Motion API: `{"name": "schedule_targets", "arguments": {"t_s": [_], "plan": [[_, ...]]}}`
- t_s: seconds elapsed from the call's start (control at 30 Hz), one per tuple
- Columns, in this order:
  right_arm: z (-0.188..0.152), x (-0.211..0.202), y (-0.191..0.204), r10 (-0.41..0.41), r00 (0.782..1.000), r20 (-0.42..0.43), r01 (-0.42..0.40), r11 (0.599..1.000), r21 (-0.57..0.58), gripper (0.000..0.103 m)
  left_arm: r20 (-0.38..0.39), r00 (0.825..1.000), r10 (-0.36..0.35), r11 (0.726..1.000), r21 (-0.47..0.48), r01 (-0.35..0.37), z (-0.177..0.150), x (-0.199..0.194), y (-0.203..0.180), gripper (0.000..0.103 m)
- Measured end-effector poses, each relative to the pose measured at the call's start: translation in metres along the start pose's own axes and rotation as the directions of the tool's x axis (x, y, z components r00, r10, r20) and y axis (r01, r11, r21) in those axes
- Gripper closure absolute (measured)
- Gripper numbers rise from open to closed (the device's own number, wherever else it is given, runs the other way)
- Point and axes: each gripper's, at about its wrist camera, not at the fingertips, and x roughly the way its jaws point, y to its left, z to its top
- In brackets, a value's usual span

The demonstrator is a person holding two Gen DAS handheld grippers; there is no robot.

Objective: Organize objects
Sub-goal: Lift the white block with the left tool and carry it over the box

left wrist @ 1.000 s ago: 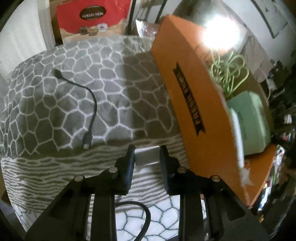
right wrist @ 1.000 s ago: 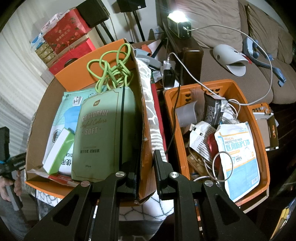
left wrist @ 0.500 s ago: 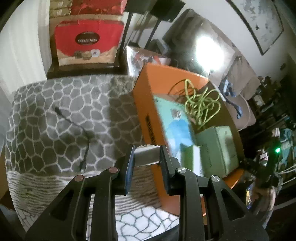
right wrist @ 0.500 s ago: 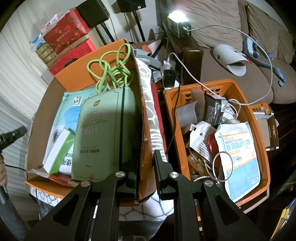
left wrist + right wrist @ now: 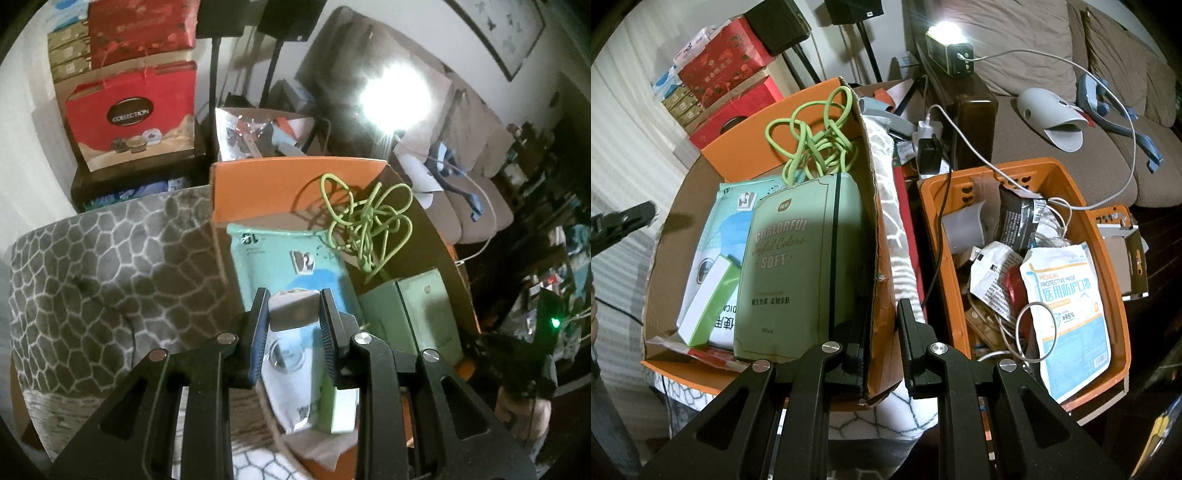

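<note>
Your left gripper [image 5: 293,314] holds a small silver-grey block [image 5: 293,314] between its pads, above the orange cardboard box [image 5: 295,184]. The box sits on a grey cushion with a white web pattern [image 5: 110,277]. Inside the box lie a tangled green cord [image 5: 365,225] at the far end, a pale blue pack [image 5: 280,258] on the left, and a green tissue pack [image 5: 798,266] on the right. Your right gripper [image 5: 881,332] is clamped on the box's right wall, one finger inside and one outside. Just right of the box stands an orange plastic basket [image 5: 1108,258] with a medical mask packet [image 5: 1071,306] and white cables.
</note>
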Motion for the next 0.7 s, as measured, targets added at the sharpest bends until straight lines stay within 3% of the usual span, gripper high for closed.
{"name": "schedule_targets", "arguments": {"t_s": [0.3,0.47,0.7], "plan": [[0.000,0.001,0.000,0.002,1.000,-0.003,-0.002,1.000,-0.006,0.087,-0.044,0.996,0.083,0.996,0.038,-0.081,0.018,0.038,-0.010,0.079],[0.000,0.002,-0.001,0.009,1.000,0.000,-0.009,1.000,-0.004,0.087,-0.078,0.984,0.163,0.984,0.079,-0.157,0.025,0.062,-0.013,0.079],[0.000,0.002,-0.001,0.008,1.000,-0.001,-0.008,1.000,-0.006,0.087,-0.113,0.972,0.206,0.977,0.080,-0.197,0.029,0.083,-0.014,0.079]]}}
